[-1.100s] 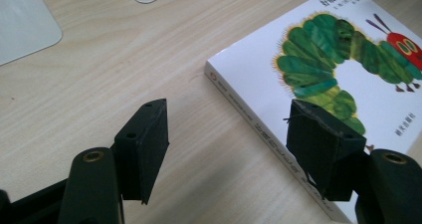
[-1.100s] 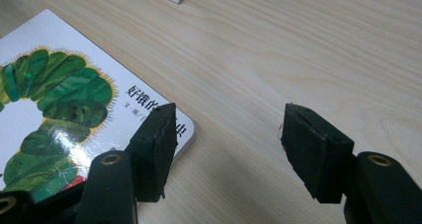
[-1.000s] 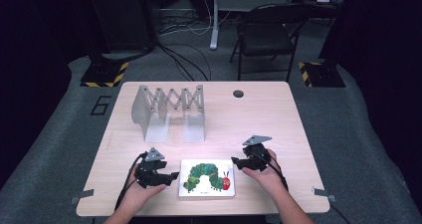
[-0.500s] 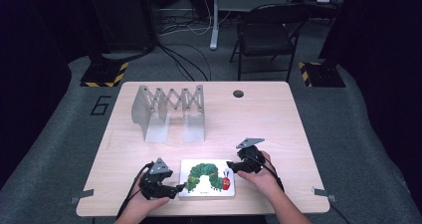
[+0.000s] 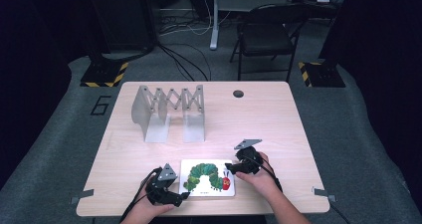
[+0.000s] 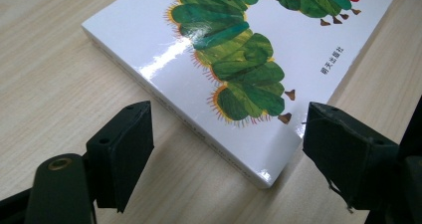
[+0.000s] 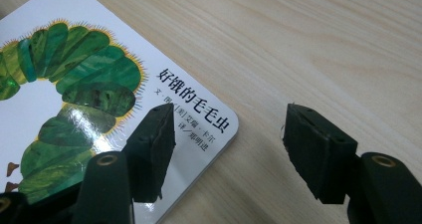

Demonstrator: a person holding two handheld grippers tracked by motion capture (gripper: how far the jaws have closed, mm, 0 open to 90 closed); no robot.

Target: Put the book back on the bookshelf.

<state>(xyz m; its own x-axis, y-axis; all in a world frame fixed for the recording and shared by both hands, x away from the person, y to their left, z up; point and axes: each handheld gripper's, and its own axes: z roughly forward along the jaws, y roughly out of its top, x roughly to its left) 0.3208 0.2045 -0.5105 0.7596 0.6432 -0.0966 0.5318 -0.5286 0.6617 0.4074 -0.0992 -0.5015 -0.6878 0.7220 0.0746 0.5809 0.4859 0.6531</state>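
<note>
A white board book [image 5: 207, 177] with a green caterpillar on its cover lies flat near the front edge of the wooden table [image 5: 278, 124]. My left gripper [image 5: 183, 195] sits low at the book's near left corner. In the left gripper view the book [image 6: 149, 40] has its corner between the open jaws of my left gripper [image 6: 229, 154]; they have just been opening and the pads do not touch it. My right gripper [image 5: 229, 168] is at the book's far right corner. In the right gripper view my right gripper [image 7: 231, 152] stands open, one jaw over the book's cover [image 7: 74, 84], the other over bare wood.
A grey folding metal rack [image 5: 169, 112] stands upright at the table's back left. A round cable hole [image 5: 238, 93] sits near the far edge. A black chair [image 5: 266, 32] and floor cables lie beyond the table.
My left gripper has moved toward the table's front edge, from beside the book's left side to its near left corner. The right gripper and book have stayed put.
</note>
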